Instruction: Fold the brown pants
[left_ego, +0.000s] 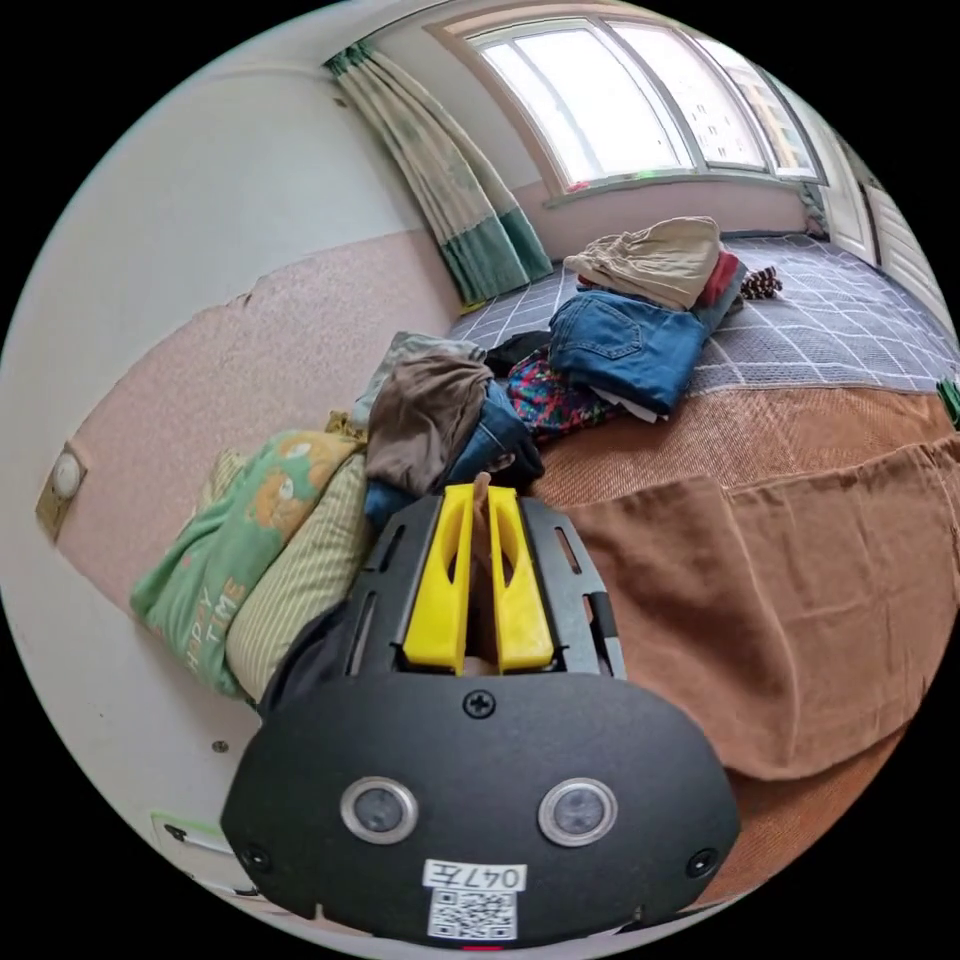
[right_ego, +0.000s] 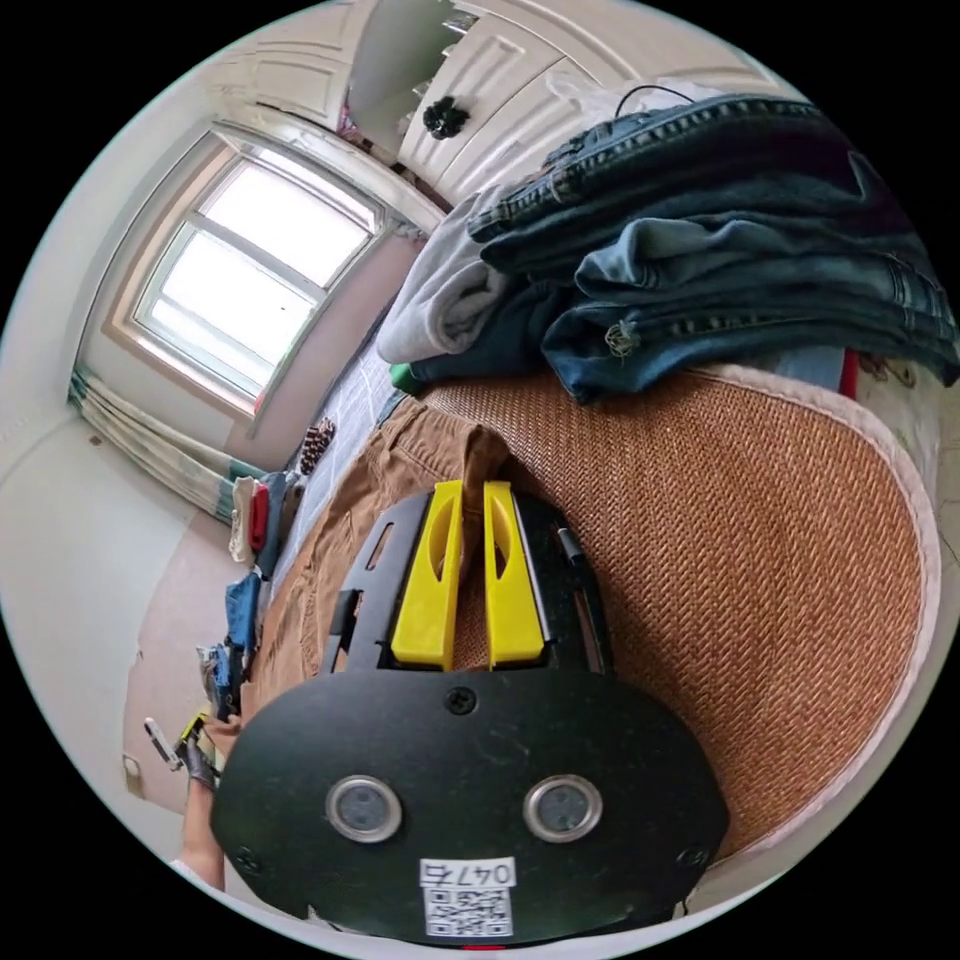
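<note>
The brown pants lie spread flat across a woven mat on the bed, reaching to the right in the left gripper view. My left gripper is shut on one end of them, and brown cloth shows between its yellow jaws. In the right gripper view the pants run away toward the window, bunched up at the jaws. My right gripper is shut on that bunched end. The left gripper shows small at the far end, held in a person's hand.
Folded jeans and a beige garment are piled toward the window. A heap of clothes and pillows sit against the wall. A stack of jeans and a grey garment rest at the mat's edge.
</note>
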